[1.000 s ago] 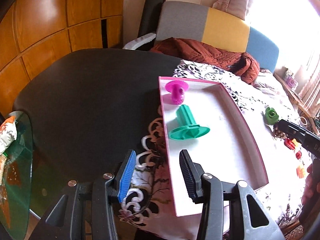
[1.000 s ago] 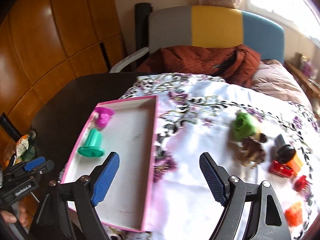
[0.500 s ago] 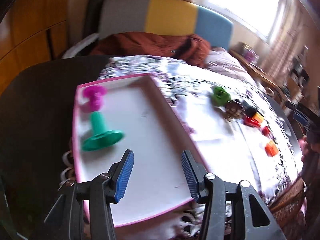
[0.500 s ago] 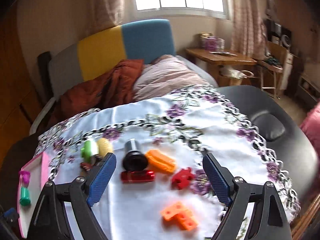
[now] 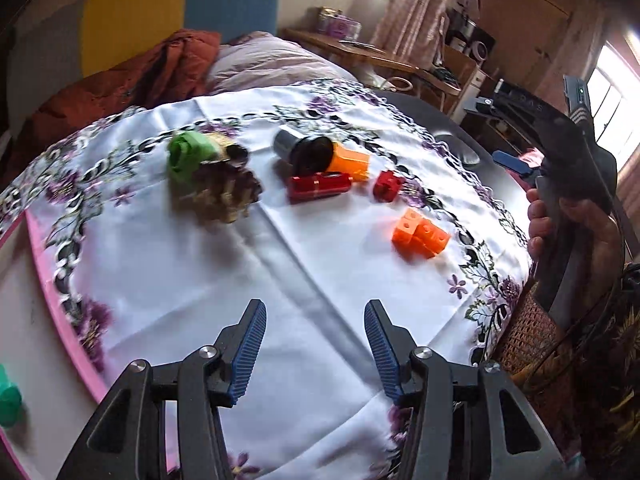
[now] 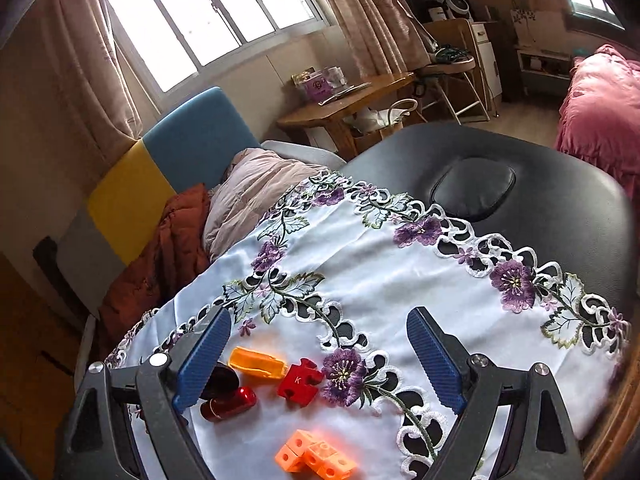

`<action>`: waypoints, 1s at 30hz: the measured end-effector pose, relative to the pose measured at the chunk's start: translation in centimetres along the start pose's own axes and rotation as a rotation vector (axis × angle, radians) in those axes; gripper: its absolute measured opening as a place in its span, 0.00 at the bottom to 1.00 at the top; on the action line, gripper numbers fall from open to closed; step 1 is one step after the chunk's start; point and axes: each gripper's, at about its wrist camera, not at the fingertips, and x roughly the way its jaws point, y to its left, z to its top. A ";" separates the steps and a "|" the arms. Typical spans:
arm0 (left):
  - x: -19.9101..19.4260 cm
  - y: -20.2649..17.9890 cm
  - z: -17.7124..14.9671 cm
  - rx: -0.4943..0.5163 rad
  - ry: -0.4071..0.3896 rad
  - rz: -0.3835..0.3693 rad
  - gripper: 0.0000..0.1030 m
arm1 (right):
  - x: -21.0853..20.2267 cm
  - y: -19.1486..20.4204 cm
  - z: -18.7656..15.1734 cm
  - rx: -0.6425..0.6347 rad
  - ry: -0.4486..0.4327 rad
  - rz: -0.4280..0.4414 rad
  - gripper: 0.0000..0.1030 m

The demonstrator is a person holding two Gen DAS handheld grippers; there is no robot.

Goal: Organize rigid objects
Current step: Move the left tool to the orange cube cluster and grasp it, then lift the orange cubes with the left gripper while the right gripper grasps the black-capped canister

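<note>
My left gripper (image 5: pixel 314 320) hovers over bare white cloth, its jaws opening with nothing between them. Beyond it lie a green piece (image 5: pixel 188 154), a brown lumpy piece (image 5: pixel 224 192), a black cylinder (image 5: pixel 304 150), an orange block (image 5: pixel 350 164), a red cylinder (image 5: pixel 320 186), a red puzzle piece (image 5: pixel 388 186) and orange cubes (image 5: pixel 420 236). My right gripper (image 6: pixel 320 328) stands open and empty above the red puzzle piece (image 6: pixel 300 384), the orange block (image 6: pixel 258 362), the red cylinder (image 6: pixel 230 398) and the orange cubes (image 6: pixel 316 458). A hand (image 5: pixel 576 224) holds it at the right.
The pink tray (image 5: pixel 52 292) sits at the left edge with a teal piece (image 5: pixel 8 400) in it. The embroidered cloth (image 6: pixel 400 280) covers a black padded table (image 6: pixel 540 200). A sofa with a rust jacket (image 5: pixel 120 80) stands behind, and a wicker item (image 5: pixel 528 332) is by the table's right edge.
Both views have swung right, from the pink tray to the scattered pieces on the cloth. The left jaws have spread wider. The right jaws stand slightly wider too.
</note>
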 end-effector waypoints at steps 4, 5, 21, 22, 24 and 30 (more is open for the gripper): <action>3.2 -3.1 2.1 0.127 0.029 -0.053 0.71 | -0.2 -0.2 0.1 0.011 -0.014 0.020 0.88; 4.0 -3.8 2.6 0.155 0.037 -0.065 0.72 | -0.3 -0.3 0.1 0.018 -0.018 0.025 0.88; 13.5 -10.4 6.3 0.298 0.138 -0.138 0.86 | -0.1 -0.7 0.3 0.055 0.000 0.078 0.90; 13.9 -10.5 6.4 0.300 0.142 -0.127 0.84 | 0.0 -0.7 0.3 0.054 0.003 0.078 0.90; 14.2 -10.5 6.2 0.307 0.120 -0.089 0.67 | 0.1 -0.7 0.2 0.052 0.007 0.073 0.90; 11.7 -7.6 4.1 0.226 0.075 -0.053 0.59 | 0.6 0.0 0.0 0.015 0.036 0.057 0.90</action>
